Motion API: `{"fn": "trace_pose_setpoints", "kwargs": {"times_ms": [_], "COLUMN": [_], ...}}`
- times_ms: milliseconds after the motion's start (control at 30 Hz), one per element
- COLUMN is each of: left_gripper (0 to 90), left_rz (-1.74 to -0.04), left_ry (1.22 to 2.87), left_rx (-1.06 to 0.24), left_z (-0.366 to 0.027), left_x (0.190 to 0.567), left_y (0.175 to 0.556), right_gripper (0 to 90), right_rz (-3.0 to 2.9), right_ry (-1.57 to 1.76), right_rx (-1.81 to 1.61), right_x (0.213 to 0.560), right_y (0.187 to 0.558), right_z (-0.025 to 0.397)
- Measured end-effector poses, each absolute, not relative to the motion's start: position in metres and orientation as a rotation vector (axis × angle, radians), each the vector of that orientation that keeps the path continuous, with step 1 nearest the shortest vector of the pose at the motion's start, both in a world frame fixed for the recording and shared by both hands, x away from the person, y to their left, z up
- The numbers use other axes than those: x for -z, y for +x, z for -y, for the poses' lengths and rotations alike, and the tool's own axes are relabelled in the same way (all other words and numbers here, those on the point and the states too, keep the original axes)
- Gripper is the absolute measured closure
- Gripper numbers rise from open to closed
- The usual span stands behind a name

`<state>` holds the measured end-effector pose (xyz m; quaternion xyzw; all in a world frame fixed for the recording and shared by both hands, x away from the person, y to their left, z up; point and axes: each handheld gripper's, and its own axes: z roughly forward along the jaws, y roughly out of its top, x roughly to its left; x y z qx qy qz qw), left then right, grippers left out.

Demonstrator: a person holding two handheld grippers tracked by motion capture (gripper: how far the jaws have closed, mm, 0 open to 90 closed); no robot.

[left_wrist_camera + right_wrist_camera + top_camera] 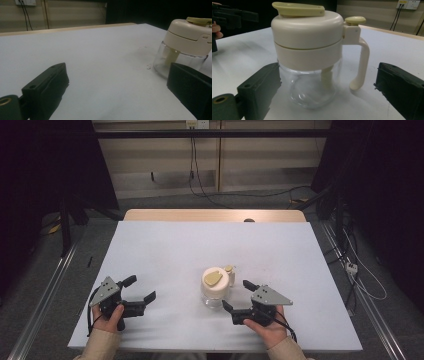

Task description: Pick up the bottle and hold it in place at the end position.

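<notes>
A clear glass jug with a cream lid, a yellow-green flap on top and a cream handle stands upright on the white table, near the front middle. My right gripper is open just right of it, its jaws pointing at the jug. In the right gripper view the jug stands close between and beyond the two black jaws, handle to the right. My left gripper is open at the front left, well apart from the jug. In the left gripper view the jug sits at the far right.
A wooden table edge runs along the back of the white surface. Cables lie on the floor behind and to the right. A metal rail runs along the left side.
</notes>
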<state>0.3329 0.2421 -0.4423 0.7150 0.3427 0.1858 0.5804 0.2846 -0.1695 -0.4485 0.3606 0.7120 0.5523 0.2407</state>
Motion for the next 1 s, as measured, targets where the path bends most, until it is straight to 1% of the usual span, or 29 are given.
{"fn": "trace_pose_setpoints", "kwargs": {"times_ms": [1000], "left_gripper": [3.1], "left_rz": [-0.796], "left_ry": [1.682], "left_rx": [-0.421], "left_z": [-0.242], "left_x": [0.443], "left_y": [0.334], "right_gripper": [5.3], "right_rz": [-1.963], "right_ry": [1.01], "right_rx": [-1.534], "right_x": [0.451], "right_y": [0.308], "right_z": [0.131]}}
